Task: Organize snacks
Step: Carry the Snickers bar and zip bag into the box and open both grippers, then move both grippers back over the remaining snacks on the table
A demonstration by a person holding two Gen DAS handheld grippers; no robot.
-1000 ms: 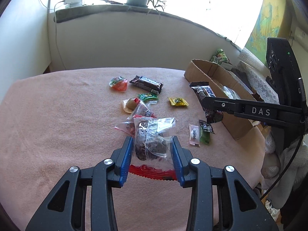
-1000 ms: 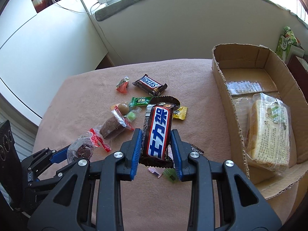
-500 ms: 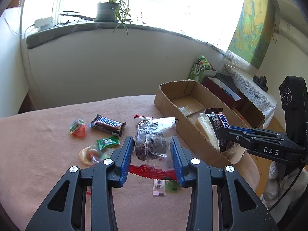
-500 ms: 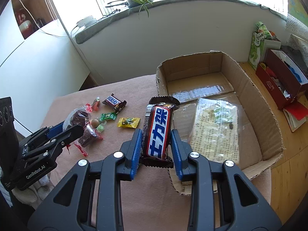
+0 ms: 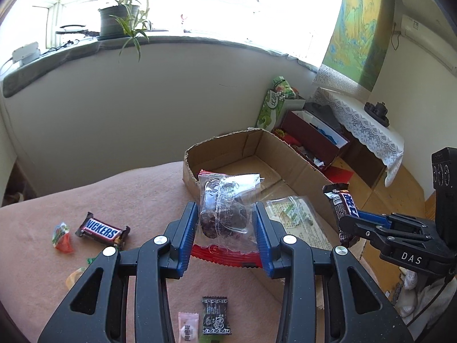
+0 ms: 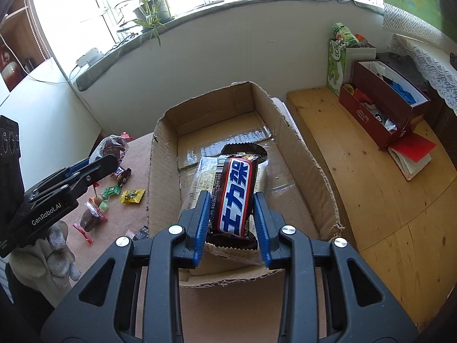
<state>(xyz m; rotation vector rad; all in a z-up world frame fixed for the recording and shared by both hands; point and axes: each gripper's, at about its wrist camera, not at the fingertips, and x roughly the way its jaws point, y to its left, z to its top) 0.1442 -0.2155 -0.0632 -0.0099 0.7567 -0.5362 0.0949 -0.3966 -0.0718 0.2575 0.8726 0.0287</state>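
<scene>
Our left gripper (image 5: 225, 225) and right gripper (image 6: 232, 220) share black angular arms, ribbed blue fingers (image 5: 187, 231) and silver screws (image 5: 160, 239). White lettering marks their sides: "GenRobot.AI" and "DAS". We wear pale knit gloves (image 6: 57, 245).

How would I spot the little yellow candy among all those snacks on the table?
Start at the big cardboard box on the pink table. Left of its near wall, a cluster of small sweets lies on the cloth. The yellow candy is the piece closest to the box, beside a green wrapper, and the only bright yellow packet there.
</scene>
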